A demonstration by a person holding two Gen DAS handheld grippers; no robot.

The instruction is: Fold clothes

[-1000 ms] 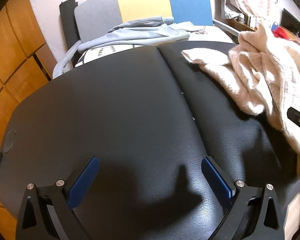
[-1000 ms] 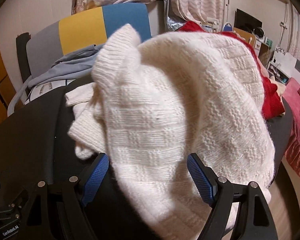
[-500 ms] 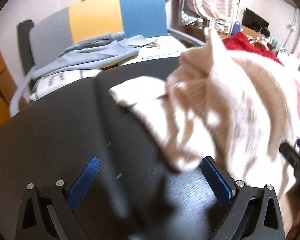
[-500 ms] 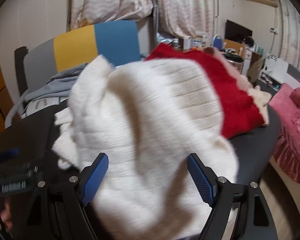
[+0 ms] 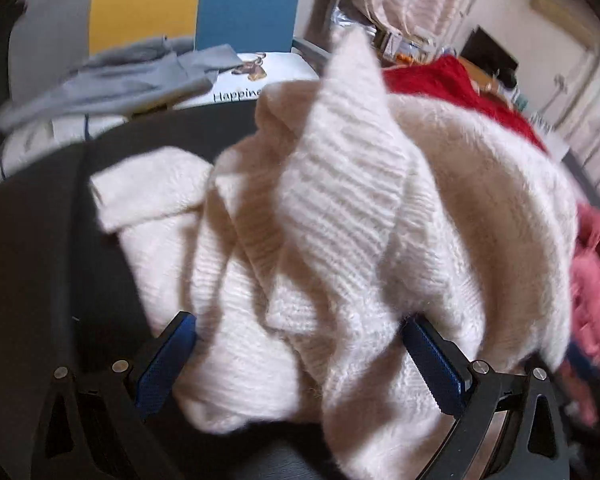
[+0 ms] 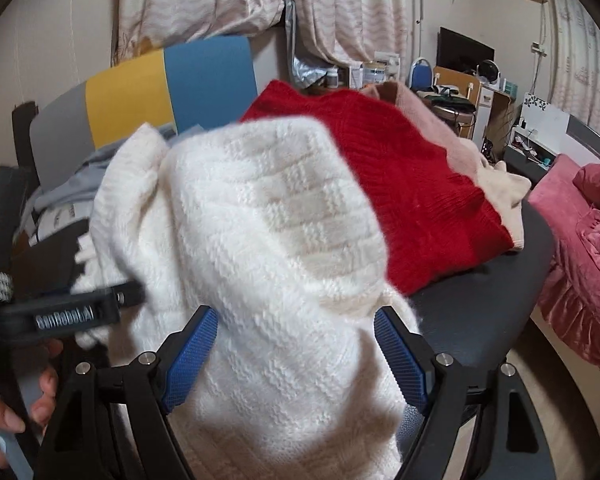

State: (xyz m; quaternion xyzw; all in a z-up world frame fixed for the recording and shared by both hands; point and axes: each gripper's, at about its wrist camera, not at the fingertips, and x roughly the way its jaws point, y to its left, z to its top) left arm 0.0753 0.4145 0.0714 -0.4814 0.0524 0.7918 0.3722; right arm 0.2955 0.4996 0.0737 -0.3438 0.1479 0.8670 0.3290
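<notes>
While white knit sweater [image 6: 260, 240] lay bunched in heap on black table [image 6: 480, 320], folding was barely begun; no flat panel, no crease visible; left gripper [image 5: 300, 360] spread wide, knit bulging between fingers, not clamped; right gripper [image 6: 296, 356] likewise wide apart, cloth lying between fingers, unpinched; red sweater [image 6: 400, 184] and pink garment [image 6: 432, 120] piled behind, unfolded; grey garment [image 5: 112, 84] on chair beyond; spreading, smoothing, every fold judged still ahead.
</notes>
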